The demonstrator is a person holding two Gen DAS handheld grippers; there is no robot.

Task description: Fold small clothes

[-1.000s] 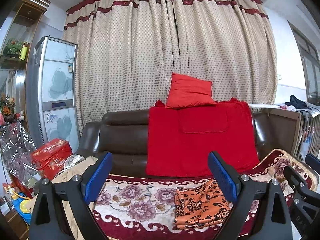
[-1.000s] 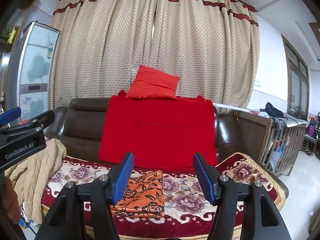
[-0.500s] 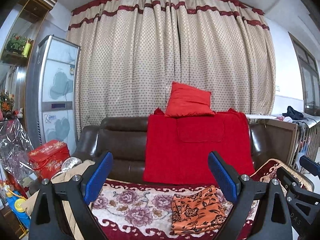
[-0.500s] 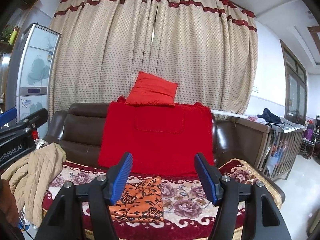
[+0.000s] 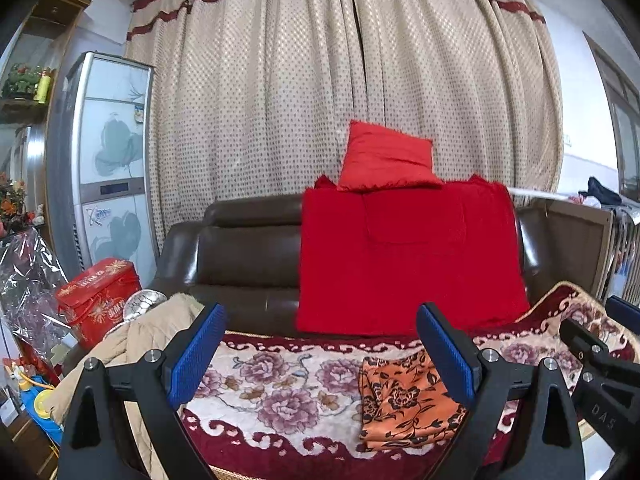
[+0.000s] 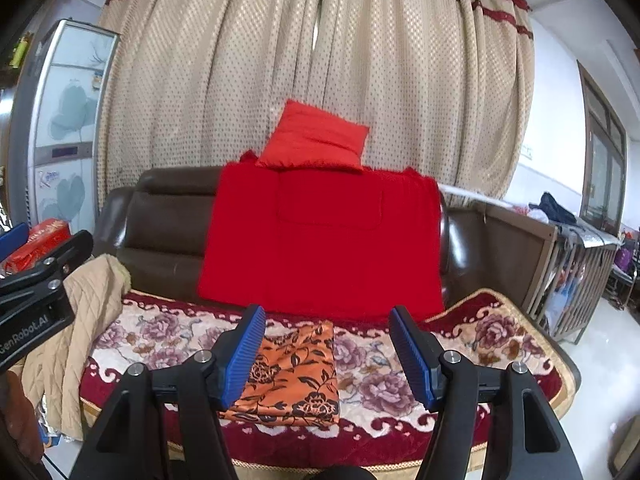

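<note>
An orange cloth with a black flower print (image 5: 404,404) (image 6: 296,376) lies folded flat on the floral blanket (image 5: 280,392) (image 6: 400,372) that covers the sofa seat. My left gripper (image 5: 320,348) hangs open in front of the sofa with nothing between its blue pads; the cloth lies beyond its right finger. Over the front of the seat my right gripper (image 6: 326,350) is open too and empty, and the cloth shows past its left finger. The left gripper's body also appears at the left edge of the right wrist view.
A red throw (image 5: 404,256) drapes over the brown leather sofa back, with a red cushion (image 5: 388,160) on top. A beige quilted jacket (image 6: 80,320) hangs over the left arm of the sofa. A red gift box (image 5: 96,300) and a tall cabinet (image 5: 108,160) stand at the left; a wooden crib (image 6: 560,264) at the right.
Both views first tilted up, then dropped, and now sit closer to the sofa. The orange cloth looks larger and lies where it did. Both grippers stay open and empty.
</note>
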